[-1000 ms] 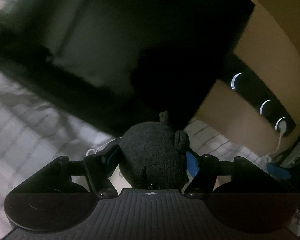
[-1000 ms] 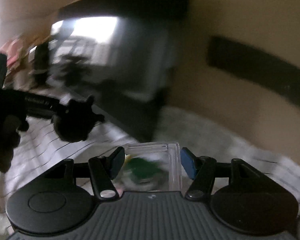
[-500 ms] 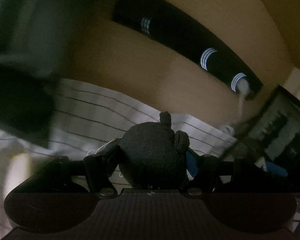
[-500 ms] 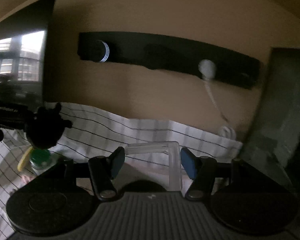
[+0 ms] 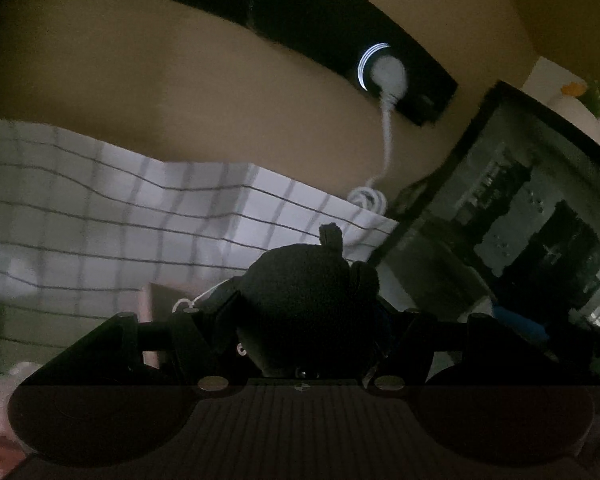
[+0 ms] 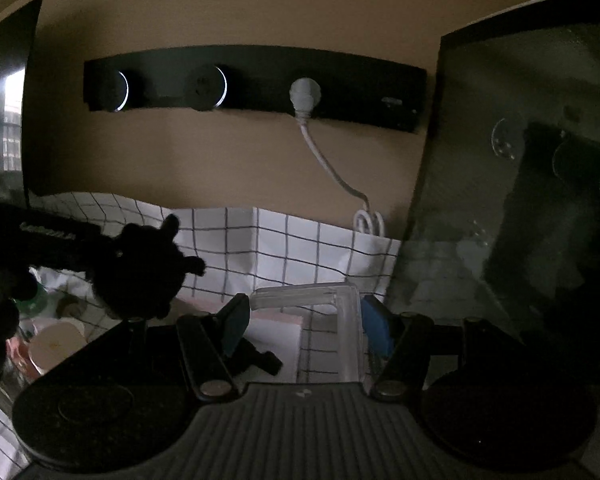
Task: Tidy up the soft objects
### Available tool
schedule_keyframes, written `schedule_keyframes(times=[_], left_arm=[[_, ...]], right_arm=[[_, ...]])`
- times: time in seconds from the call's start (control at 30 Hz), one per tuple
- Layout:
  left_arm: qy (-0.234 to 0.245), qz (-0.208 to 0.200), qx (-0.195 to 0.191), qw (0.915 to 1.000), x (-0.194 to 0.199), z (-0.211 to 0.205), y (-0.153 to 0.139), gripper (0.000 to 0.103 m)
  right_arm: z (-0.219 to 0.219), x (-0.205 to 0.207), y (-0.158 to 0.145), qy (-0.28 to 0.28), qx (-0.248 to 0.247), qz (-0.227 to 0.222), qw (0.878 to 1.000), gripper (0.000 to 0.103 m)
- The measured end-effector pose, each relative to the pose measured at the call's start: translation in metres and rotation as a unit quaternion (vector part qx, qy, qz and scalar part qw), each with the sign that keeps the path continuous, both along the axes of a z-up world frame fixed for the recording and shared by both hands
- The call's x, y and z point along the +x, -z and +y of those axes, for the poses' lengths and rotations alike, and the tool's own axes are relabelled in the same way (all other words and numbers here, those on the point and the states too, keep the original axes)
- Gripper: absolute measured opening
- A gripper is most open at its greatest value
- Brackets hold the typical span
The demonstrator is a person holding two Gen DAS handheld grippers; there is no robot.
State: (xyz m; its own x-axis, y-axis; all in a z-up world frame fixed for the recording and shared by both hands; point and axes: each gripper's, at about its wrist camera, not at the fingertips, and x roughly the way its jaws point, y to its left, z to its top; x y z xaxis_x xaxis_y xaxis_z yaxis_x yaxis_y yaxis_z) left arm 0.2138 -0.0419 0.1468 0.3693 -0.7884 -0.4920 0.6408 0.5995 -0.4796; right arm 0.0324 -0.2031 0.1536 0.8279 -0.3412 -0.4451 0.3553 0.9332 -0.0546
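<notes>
Two grippers, both loaded. Left gripper (image 5: 306, 320): clenched on a black plush toy (image 5: 304, 304), toy filling the gap between the fingers, small ears poking up at 12 o'clock; same toy (image 6: 140, 268) in the right wrist view at 9 o'clock, held up above the cloth. Right gripper (image 6: 300, 320): clear plastic box (image 6: 340, 320) between the blue pads (image 6: 376, 332), wall of the box against the right pad, left pad apart from it; firm grasp or loose rest not possible to tell.

Surroundings: white grid-checked cloth (image 6: 284, 240) across the middle, rumpled against a tan wall (image 6: 220, 160). Black socket strip (image 6: 260, 80) on the wall at 12 o'clock, white plug (image 6: 305, 94) in it, white cable (image 6: 332, 168) hanging down to a coil at the cloth edge. Dark glass-fronted case (image 6: 520, 180) at 3 o'clock, hard against the cloth, closing off that side. Pale cup (image 6: 56, 344) and green item (image 6: 36, 300) at 8 o'clock, partly hidden beneath the toy. Dim light; detail of the toy not readable.
</notes>
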Motion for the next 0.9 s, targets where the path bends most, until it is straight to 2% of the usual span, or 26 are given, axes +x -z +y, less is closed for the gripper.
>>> schedule_keyframes(times=[0.13,0.17,0.2,0.3,0.37,0.47,0.53,0.63,0.8,0.9], left_arm=[[0.013,0.058,-0.042,0.9973,0.0,-0.02,0.019,0.074],[0.011,0.068,-0.04,0.9968,0.0,-0.025,0.026,0.074],[0.006,0.067,-0.021,0.9975,-0.002,-0.031,0.032,0.074],[-0.002,0.029,0.069,0.9972,-0.015,-0.051,0.049,0.071],[0.007,0.017,0.09,0.9957,-0.024,-0.056,0.054,0.071],[-0.004,-0.021,0.087,0.996,-0.035,-0.052,0.045,0.071],[-0.011,-0.044,0.072,0.9964,-0.041,-0.04,0.032,0.071],[-0.027,-0.057,0.058,0.9963,-0.049,-0.016,0.019,0.071],[-0.079,-0.043,0.035,0.9953,-0.063,0.05,0.011,0.071],[-0.127,-0.034,0.032,0.9907,-0.07,0.094,0.01,0.071]], right_arm=[[-0.011,-0.002,0.005,0.0,0.008,0.0,1.0,0.062],[-0.014,-0.003,0.006,0.0,0.012,0.0,1.0,0.062],[-0.017,-0.003,0.008,-0.001,0.016,0.0,1.0,0.062],[-0.024,-0.003,0.012,-0.004,0.025,0.001,1.0,0.062],[-0.027,-0.002,0.015,-0.008,0.032,0.001,0.999,0.062],[-0.031,0.003,0.018,-0.013,0.045,-0.001,0.999,0.062],[-0.031,0.009,0.021,-0.019,0.056,0.0,0.998,0.062],[-0.027,0.021,0.023,-0.026,0.067,0.0,0.997,0.062],[-0.012,0.048,0.028,-0.04,0.071,-0.01,0.997,0.062],[0.001,0.068,0.03,-0.051,0.068,-0.011,0.996,0.062]])
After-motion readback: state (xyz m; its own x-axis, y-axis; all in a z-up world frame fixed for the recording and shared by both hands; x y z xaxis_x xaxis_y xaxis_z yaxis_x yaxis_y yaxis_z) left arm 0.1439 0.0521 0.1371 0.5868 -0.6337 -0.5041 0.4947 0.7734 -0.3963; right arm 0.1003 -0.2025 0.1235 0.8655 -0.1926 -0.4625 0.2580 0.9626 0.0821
